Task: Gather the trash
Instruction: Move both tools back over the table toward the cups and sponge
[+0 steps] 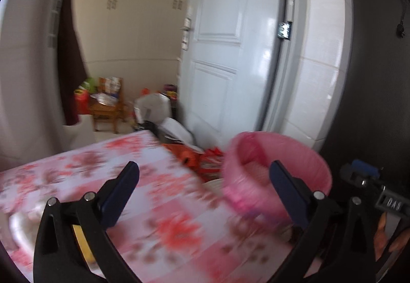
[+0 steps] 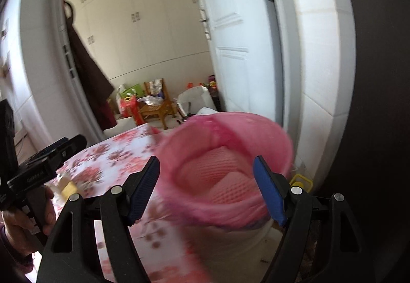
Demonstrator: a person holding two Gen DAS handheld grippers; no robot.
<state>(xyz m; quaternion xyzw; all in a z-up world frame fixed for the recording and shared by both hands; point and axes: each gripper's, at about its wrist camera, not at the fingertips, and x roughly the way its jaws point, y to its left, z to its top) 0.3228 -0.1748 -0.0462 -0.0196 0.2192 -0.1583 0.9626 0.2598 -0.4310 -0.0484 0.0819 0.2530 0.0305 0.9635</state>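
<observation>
beside the floral table (image 2: 123, 154), pink-lined bin (image 2: 225, 154) (foam nets inside), left gripper (image 1: 205, 188) fingers wide, empty; right gripper (image 2: 207, 185) fingers apart, empty

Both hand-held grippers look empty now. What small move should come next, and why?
Probably swing the left hand-held gripper back to the yellow item on the floral table. Both grippers are open and empty, and the pink bin already holds foam nets.

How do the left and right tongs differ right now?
The left tongs gape wider than the right tongs. The left tongs hang mostly over the floral tablecloth; the right tongs frame the pink-lined trash bin. Both have blue pads on black arms, are open, and hold nothing.
</observation>
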